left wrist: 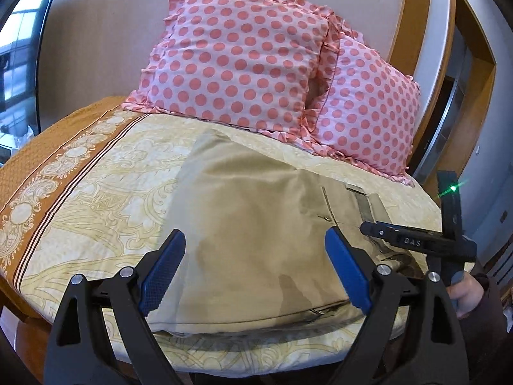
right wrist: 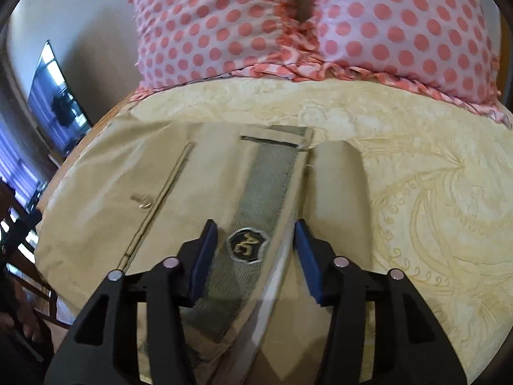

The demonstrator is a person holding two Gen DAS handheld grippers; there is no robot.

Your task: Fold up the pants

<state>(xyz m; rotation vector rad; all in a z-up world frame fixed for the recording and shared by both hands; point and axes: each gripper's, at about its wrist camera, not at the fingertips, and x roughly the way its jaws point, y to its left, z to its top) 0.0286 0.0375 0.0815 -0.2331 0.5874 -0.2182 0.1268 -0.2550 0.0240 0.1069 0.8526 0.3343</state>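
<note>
Khaki pants point(left wrist: 256, 224) lie folded on the patterned yellow bedspread point(left wrist: 105, 173), waistband (grey lining with embroidered badge point(right wrist: 245, 245)) at 3 o'clock. Left gripper point(left wrist: 255, 269): fingers wide, holding nothing, above the fabric. Right gripper point(right wrist: 253, 256): fingers apart, straddling the waistband. Polka-dot pillows point(left wrist: 237, 54) sit at 12 o'clock.

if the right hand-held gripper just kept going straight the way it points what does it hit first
Probably the grey-green waistband strip of the pants, lying between the open right hand-held gripper jaws; the polka-dot pillows sit beyond. Depth is unclear.
</note>
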